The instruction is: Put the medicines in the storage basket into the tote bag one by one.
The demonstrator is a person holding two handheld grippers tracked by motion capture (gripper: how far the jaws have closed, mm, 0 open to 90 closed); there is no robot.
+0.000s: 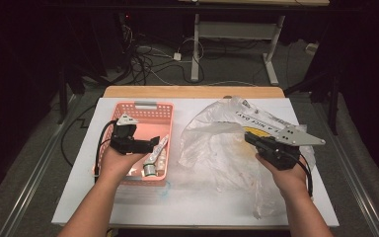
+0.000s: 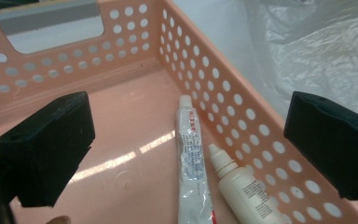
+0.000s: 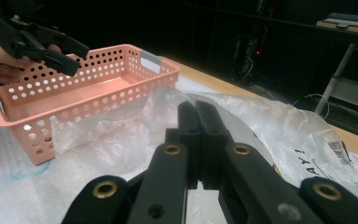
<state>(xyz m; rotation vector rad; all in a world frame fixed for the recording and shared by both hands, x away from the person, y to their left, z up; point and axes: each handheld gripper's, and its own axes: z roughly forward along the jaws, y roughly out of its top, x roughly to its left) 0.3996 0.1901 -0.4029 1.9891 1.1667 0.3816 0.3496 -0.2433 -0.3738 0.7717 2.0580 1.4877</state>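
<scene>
A pink perforated basket (image 1: 165, 114) (image 2: 223, 88) (image 3: 98, 100) stands on the table's left half. Along its right wall lie a toothpaste tube (image 1: 161, 146) (image 2: 190, 158) and a small white bottle (image 1: 152, 165) (image 2: 244, 189). My left gripper (image 1: 151, 143) (image 2: 189, 147) hovers inside the basket over these items, jaws wide open with nothing between them. It also appears above the basket's near rim in the right gripper view (image 3: 51, 51). A crumpled clear plastic bag (image 1: 217, 143) (image 3: 279, 126) covers the right half. My right gripper (image 1: 249, 138) (image 3: 198, 112) is shut at the bag's raised edge, pinching the film.
A white sheet (image 1: 177, 197) covers the table, with a strip of bare wood (image 1: 192, 92) at the far edge. Beyond it are floor cables (image 1: 143, 59) and a desk's white legs (image 1: 195, 49). A blue mark (image 3: 25, 172) sits on the sheet by the basket's corner.
</scene>
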